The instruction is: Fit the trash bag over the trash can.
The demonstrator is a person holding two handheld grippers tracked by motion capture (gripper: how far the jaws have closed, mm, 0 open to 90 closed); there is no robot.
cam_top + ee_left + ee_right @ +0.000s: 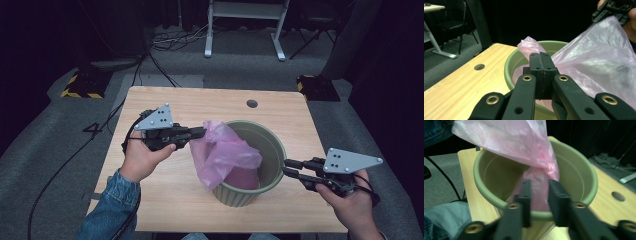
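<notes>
Lining unlabelled green bin (272,145), pink bag (225,152)

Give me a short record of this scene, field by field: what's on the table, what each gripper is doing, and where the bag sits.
surface: wooden table
container: green bucket, upright
bag: pink plastic bag, partly inside the bucket, draped over its left rim
left gripper: jaws shut on the bag's edge at the bucket's left side
right gripper: jaws apart, at the bucket's right rim, not gripping the bag
table hole: round hole beyond the bucket
</notes>
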